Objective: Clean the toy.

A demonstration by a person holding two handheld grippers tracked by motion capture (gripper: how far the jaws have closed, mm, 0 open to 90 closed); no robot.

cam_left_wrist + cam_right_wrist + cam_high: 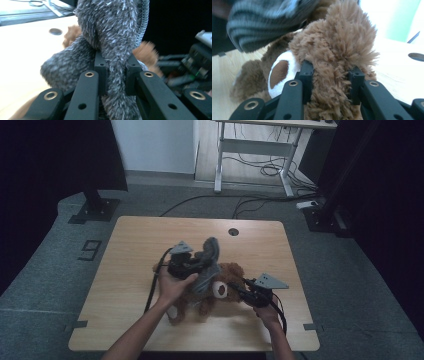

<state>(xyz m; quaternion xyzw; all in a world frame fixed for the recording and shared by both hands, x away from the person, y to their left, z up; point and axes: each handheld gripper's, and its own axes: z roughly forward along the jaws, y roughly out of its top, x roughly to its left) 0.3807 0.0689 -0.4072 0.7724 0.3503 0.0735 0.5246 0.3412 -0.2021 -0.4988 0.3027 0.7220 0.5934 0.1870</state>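
Grey fuzzy fabric (112, 37) is clamped between the black jaws of the left gripper (116, 68), with its bulk bunched up above and to the left of the fingertips. Seen from above, that left gripper (192, 261) is held over the brown plush toy (227, 275), the grey cloth (207, 262) draped from it onto the toy. A tuft of brown fur is pinched by the right gripper (330, 75), whose jaws are closed on the plush toy (337, 45); the white-and-brown muzzle (279, 72) is seen just left of them. The wooden table (130, 250) is beneath both.
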